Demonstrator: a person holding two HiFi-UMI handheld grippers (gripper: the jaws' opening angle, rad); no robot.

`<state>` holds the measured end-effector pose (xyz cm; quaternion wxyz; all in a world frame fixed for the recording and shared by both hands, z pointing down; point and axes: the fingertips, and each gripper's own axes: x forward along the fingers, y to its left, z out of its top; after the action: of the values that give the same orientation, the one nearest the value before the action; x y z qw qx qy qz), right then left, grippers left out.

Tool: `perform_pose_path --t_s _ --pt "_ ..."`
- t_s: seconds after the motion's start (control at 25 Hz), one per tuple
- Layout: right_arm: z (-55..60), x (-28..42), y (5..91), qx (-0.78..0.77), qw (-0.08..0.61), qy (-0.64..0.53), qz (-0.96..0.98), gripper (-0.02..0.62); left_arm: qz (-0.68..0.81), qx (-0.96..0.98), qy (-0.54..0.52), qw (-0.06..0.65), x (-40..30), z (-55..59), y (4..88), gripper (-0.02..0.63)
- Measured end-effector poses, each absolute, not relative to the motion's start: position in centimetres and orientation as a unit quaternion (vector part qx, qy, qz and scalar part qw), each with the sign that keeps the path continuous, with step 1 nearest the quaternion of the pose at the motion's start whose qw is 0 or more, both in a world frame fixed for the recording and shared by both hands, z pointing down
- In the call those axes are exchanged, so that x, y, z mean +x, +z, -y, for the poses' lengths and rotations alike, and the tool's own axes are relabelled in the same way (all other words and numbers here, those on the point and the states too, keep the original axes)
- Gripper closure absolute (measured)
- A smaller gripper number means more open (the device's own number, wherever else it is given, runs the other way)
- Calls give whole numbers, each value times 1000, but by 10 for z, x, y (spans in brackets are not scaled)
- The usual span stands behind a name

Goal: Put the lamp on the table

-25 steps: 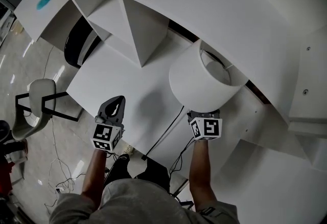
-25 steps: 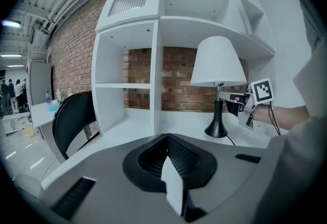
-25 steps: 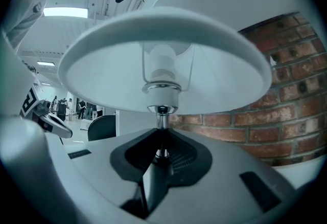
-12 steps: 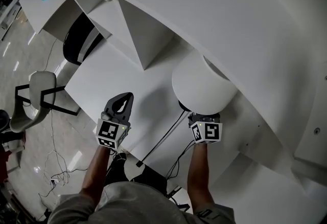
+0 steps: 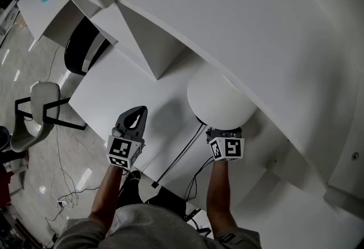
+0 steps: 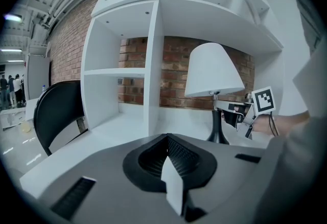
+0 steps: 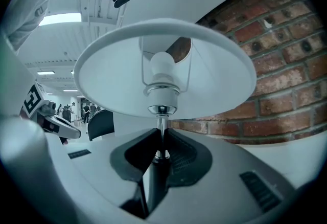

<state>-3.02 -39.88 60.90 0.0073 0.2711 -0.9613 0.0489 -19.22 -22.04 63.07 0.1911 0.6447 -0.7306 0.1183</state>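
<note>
Bright, even light, soft shadows on the table; gripper views bulge and darken at edges.

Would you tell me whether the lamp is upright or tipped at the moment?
Upright: in the left gripper view the lamp stands with its stem vertical above its base; the right gripper is shut on the stem.

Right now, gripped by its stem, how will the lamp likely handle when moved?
The lamp is probably top-heavy: its wide shade sits above the thin stem where the right gripper's jaws are shut, so it may tilt. The shiny stem looks slippery. The bare bulb is likely fragile.
</note>
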Motion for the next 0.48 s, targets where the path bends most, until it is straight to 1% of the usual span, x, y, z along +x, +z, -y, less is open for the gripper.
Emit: perform_pose_path --t_s 0.48 --pt "391 -25 611 284 5 46 958 523 709 667 120 195 -179 219 632 601"
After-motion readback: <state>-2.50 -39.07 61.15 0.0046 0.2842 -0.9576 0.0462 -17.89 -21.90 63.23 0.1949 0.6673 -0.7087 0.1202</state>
